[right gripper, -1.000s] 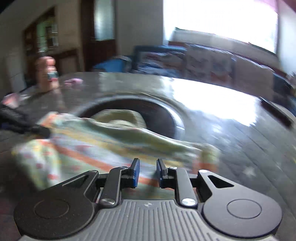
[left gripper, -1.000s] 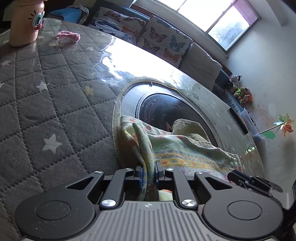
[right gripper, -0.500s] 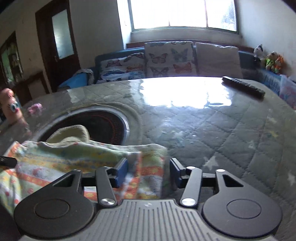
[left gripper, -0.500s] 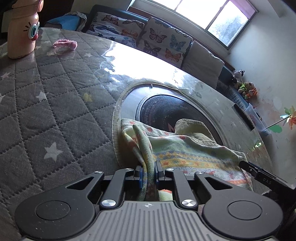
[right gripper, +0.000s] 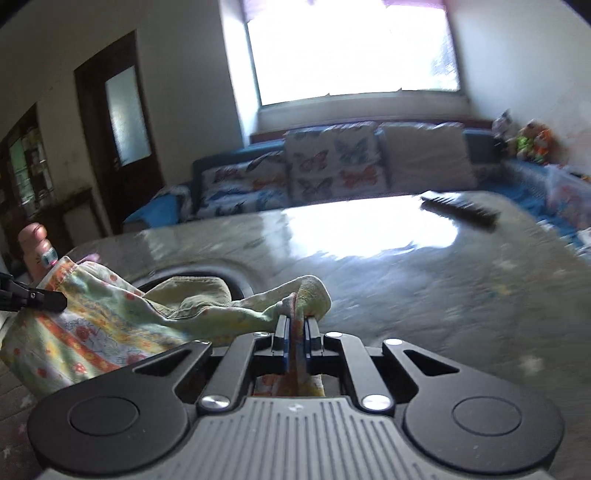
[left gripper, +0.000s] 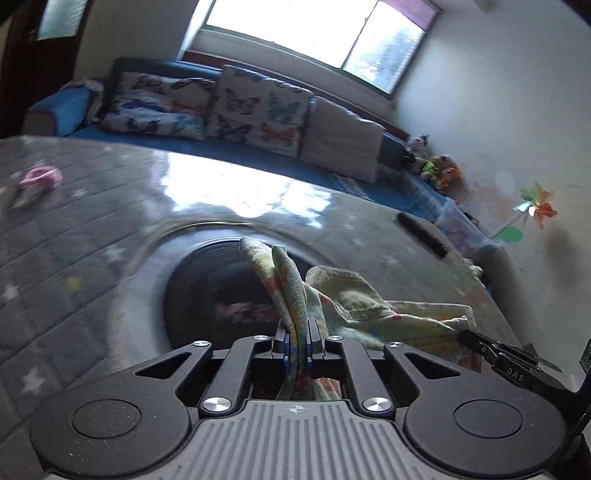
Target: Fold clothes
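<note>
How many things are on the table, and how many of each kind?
Patterned yellow-green cloth garment: 1
Black remote control: 1
Pink plastic bottle: 1
Small pink crumpled item: 1
Total: 4

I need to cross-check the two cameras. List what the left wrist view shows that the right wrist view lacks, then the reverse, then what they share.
Only the left wrist view: the pinwheel on the wall and the pink item on the table.

Only the right wrist view: the door and the pink bottle.

Both: the patterned cloth clamped in the left gripper and the right gripper, the remote, the butterfly cushions, the window.
</note>
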A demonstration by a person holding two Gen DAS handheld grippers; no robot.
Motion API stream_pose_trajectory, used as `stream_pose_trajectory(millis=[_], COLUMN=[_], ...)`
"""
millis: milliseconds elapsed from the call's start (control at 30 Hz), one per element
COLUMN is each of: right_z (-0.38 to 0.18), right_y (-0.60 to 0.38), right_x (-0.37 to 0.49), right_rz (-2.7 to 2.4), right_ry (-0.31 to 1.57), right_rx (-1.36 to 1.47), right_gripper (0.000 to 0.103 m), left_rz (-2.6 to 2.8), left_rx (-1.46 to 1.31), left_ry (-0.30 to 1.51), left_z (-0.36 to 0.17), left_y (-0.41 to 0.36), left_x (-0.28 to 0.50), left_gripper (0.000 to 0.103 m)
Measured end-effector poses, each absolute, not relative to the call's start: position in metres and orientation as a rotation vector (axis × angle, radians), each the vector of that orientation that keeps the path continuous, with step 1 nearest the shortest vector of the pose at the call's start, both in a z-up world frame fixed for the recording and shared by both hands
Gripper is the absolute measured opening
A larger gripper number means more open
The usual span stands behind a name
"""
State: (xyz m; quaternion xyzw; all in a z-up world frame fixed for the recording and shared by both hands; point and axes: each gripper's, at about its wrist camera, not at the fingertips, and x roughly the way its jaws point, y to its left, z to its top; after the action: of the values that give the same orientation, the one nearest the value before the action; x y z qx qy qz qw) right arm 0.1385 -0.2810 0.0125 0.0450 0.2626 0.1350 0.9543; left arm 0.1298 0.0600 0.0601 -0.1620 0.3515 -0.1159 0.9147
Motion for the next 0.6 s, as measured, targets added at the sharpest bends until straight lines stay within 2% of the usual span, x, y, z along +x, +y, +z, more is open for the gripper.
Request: stream_pose_trajectory(millis=[433,533,567,600], right_z=[0.023,0.010,0.007,0.005], right_y=[-0.401,-0.419,-0.423,-0.425], right_x=[0.146,0.151,0.151,0.151], right_rz=[-0.033,-0.093,-0.101,-0.102], right_ry=[0.505,0.538,0.545,0.549], right_rx=[0.040,0.051,0.057,0.062], right_gripper=[0.007,0.015,0.016,0.016], left_rz=[-0.449,-0.416,-0.401,-0.387], left_rx=[-0.192,-0.149,-0.136,-0.126], left_ry=[0.743,0.767,0.775,0.778], left_z=[0.047,0.036,0.033,0.031], left_y=[-0.082,-0.094,-0.097,-0.098], left_x=[0.197,0.206,0.208,0.210], left_gripper=[0.009,0.013,0.023,0.037])
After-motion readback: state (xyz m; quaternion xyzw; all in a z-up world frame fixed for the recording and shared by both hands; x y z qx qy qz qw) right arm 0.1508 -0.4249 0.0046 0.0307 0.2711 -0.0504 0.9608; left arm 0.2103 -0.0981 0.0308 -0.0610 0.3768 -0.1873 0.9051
